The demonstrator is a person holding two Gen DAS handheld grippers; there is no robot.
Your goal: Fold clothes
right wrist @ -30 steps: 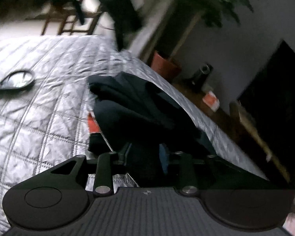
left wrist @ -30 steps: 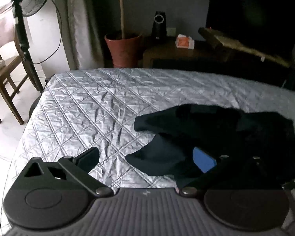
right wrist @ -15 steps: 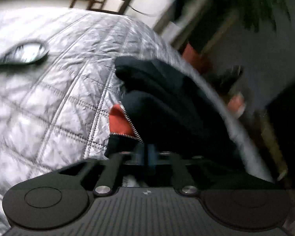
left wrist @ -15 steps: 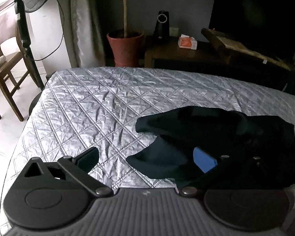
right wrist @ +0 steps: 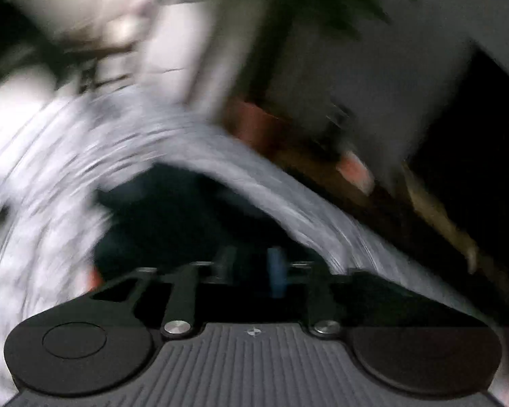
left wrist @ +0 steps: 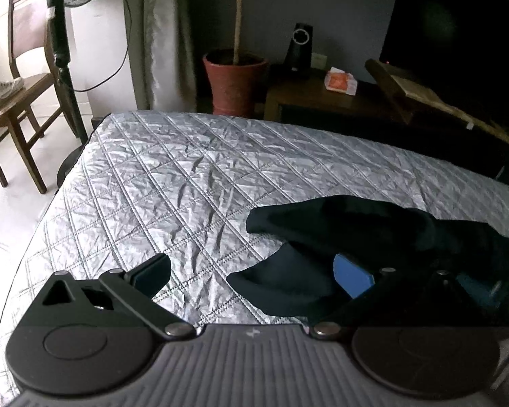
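i read the left gripper as wide open: its left finger hangs over bare quilt, its right finger, with the blue pad, sits against the near edge of the dark garment. nothing is pinched between the two fingers; only quilt and the garment's left lobe lie in the gap. the garment lies bunched at the right side of the bed, near the edge closest to me

the right wrist view is heavily motion-blurred. the right gripper shows its fingers set at a narrow-to-middling gap; its jaws have just been opening. dark fabric lies between and ahead of them, but i cannot tell whether the pads press on it

surroundings beyond the far edge of the bed: a terracotta plant pot, a dark wooden side table carrying a small black speaker and an orange-and-white packet. a curtain hangs to the left of the pot. a standing fan and a wooden chair stand on the pale floor at far left. no object lies on the open quilt between the left gripper and the garment
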